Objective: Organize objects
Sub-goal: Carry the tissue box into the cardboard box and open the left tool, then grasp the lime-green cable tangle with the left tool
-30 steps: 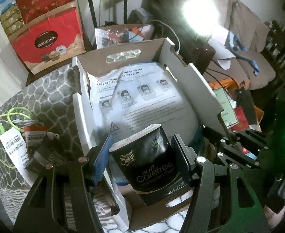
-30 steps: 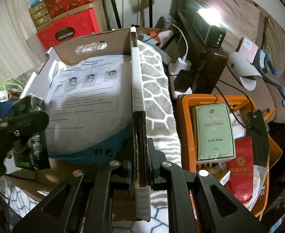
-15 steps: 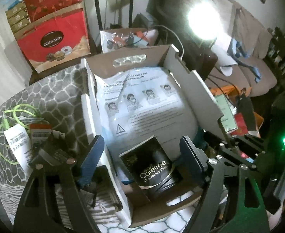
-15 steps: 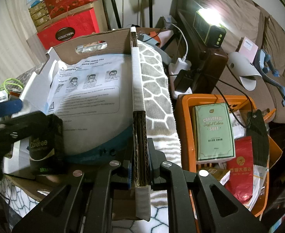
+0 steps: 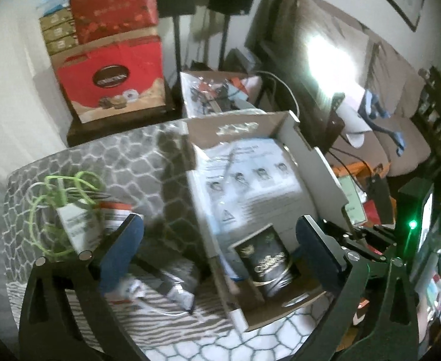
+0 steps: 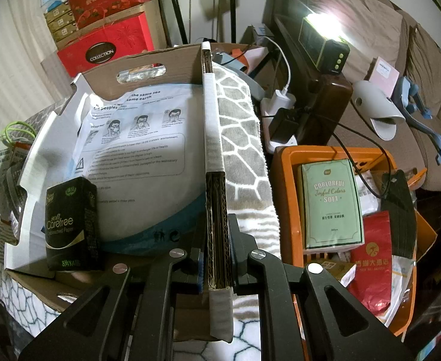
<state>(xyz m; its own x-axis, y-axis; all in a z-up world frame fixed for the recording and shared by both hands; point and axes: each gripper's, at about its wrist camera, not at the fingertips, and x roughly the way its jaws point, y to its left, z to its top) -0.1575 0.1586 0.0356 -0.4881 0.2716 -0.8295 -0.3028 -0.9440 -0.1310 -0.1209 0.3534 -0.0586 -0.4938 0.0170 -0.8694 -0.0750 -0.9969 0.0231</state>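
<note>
A black tissue pack (image 6: 70, 225) marked "soft Carefree" stands upright in the near left corner of the open cardboard box (image 6: 157, 60), against a white mask bag (image 6: 136, 156). It also shows in the left wrist view (image 5: 265, 264). My left gripper (image 5: 217, 246) is open and empty, held above and back from the box (image 5: 310, 162). My right gripper (image 6: 216, 258) is shut on the box's right wall (image 6: 213, 138).
A green cable (image 5: 58, 210), a tagged packet (image 5: 79, 231) and a dark pouch (image 5: 166, 273) lie on the patterned cloth left of the box. An orange crate (image 6: 283, 162) with a green pack (image 6: 331, 201) stands to the right. Red gift boxes (image 5: 112, 87) stand behind.
My left gripper opened and let go of the tissue pack, which now stands in the box. The left gripper then pulled back and to the left. The right gripper kept its hold.
</note>
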